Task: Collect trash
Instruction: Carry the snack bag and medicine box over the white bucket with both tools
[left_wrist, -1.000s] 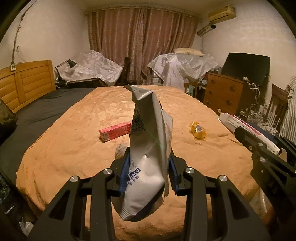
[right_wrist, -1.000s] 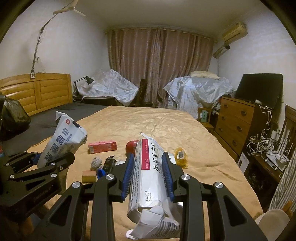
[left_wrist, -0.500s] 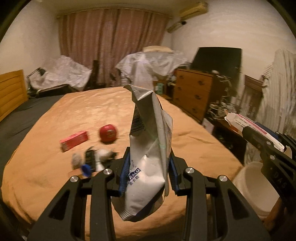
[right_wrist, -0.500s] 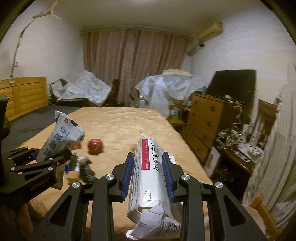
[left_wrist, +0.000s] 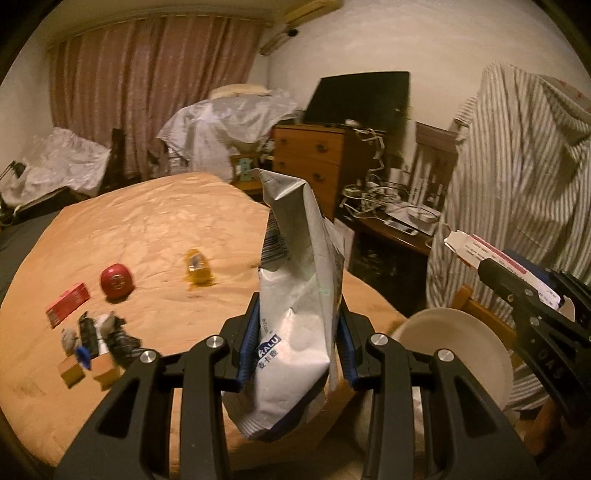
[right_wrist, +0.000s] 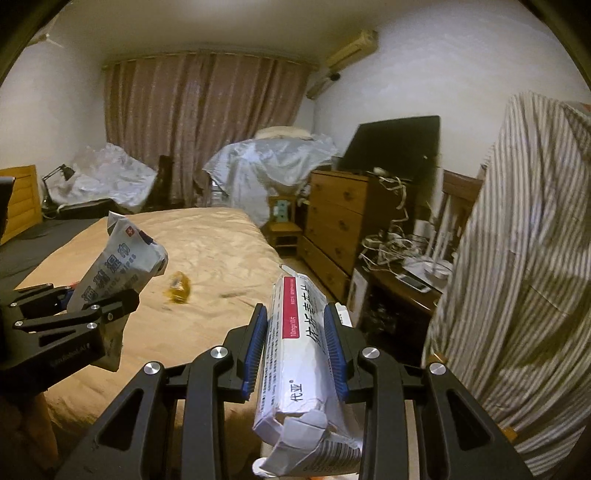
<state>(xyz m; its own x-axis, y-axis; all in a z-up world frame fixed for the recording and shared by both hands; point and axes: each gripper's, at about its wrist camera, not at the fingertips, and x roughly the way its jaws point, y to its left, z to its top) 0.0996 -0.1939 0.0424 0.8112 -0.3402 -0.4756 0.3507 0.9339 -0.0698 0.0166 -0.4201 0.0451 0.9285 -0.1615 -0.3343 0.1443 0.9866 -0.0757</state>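
Observation:
My left gripper (left_wrist: 297, 332) is shut on a crumpled silver wipes packet (left_wrist: 295, 280) that stands upright between its blue pads; the same packet (right_wrist: 122, 258) shows at the left of the right wrist view. My right gripper (right_wrist: 297, 339) is shut on a white medicine box (right_wrist: 295, 354) with a red stripe, its torn end toward the camera. That box (left_wrist: 491, 254) pokes in from the right of the left wrist view. A white round bin (left_wrist: 454, 347) sits low beside the bed, just right of the left gripper. On the orange bedspread (left_wrist: 129, 243) lie other scraps.
On the bed lie a red round object (left_wrist: 117, 283), a red box (left_wrist: 67, 304), a yellow wrapper (left_wrist: 198, 266) and a small heap of dark scraps (left_wrist: 99, 339). A striped cloth (right_wrist: 517, 277) hangs at the right, before a wooden dresser (right_wrist: 340, 221) and a cluttered low table (right_wrist: 402, 277).
Both grippers have swung rightward along the bed with their loads still gripped. The bin, the striped cloth and the low table have come into view; the headboard has slid out at the left.

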